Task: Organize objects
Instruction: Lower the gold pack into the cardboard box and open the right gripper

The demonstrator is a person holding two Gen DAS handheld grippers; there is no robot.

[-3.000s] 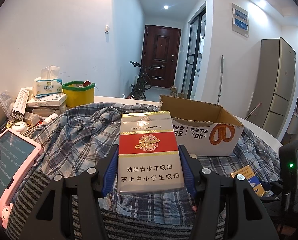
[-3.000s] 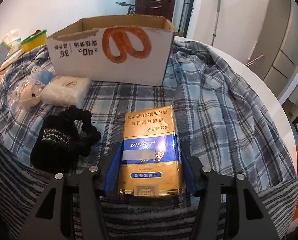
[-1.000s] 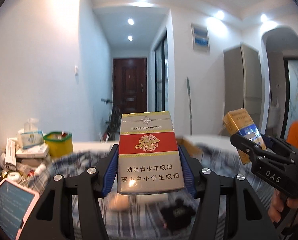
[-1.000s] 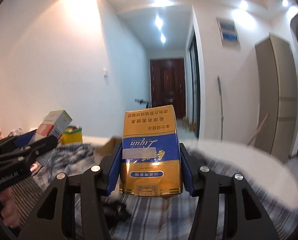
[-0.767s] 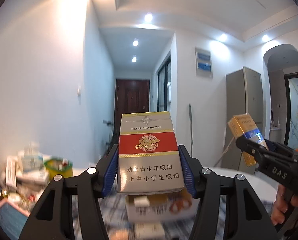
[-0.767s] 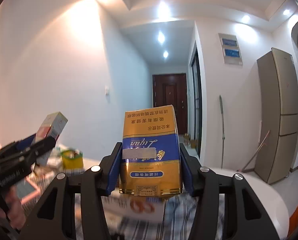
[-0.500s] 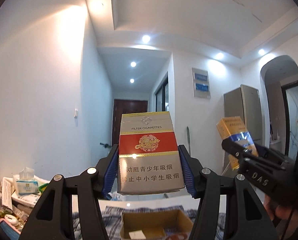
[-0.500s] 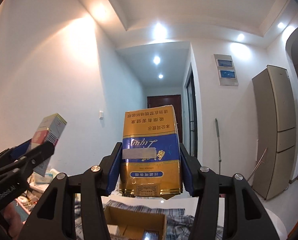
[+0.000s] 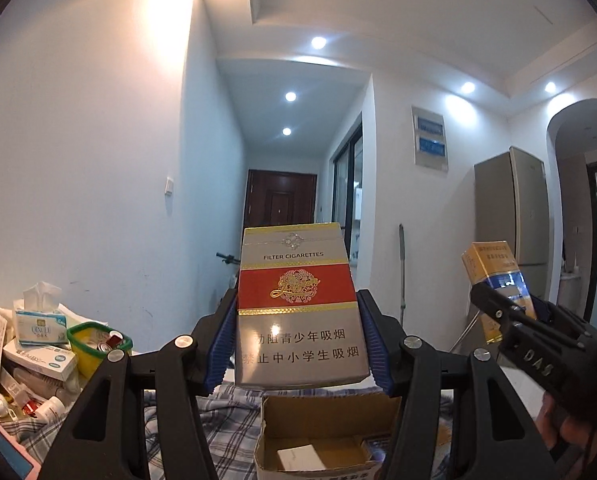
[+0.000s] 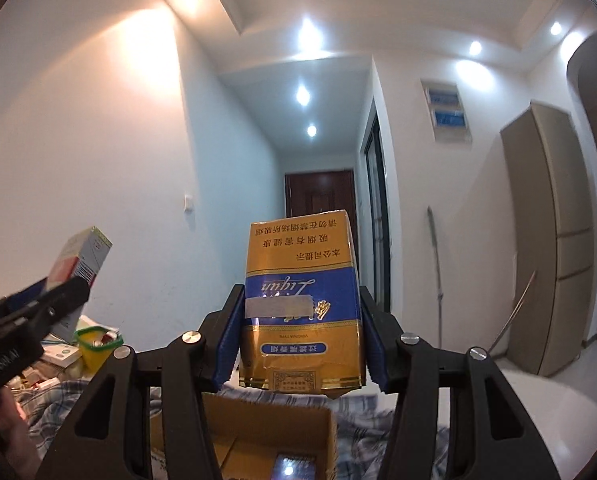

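Over cardboard box (image 9: pixel 322 424), hand-held grippers clamp 2 packs.

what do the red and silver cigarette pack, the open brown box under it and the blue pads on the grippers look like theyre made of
Red and silver cigarette pack: glossy printed card, maybe film-wrapped, judging by the light glints on its face. Open brown box: matte corrugated cardboard, with rough torn-looking edges. Blue pads of the left hand-held gripper: ribbed, dull, probably rubber or soft plastic; the look leaves that open.
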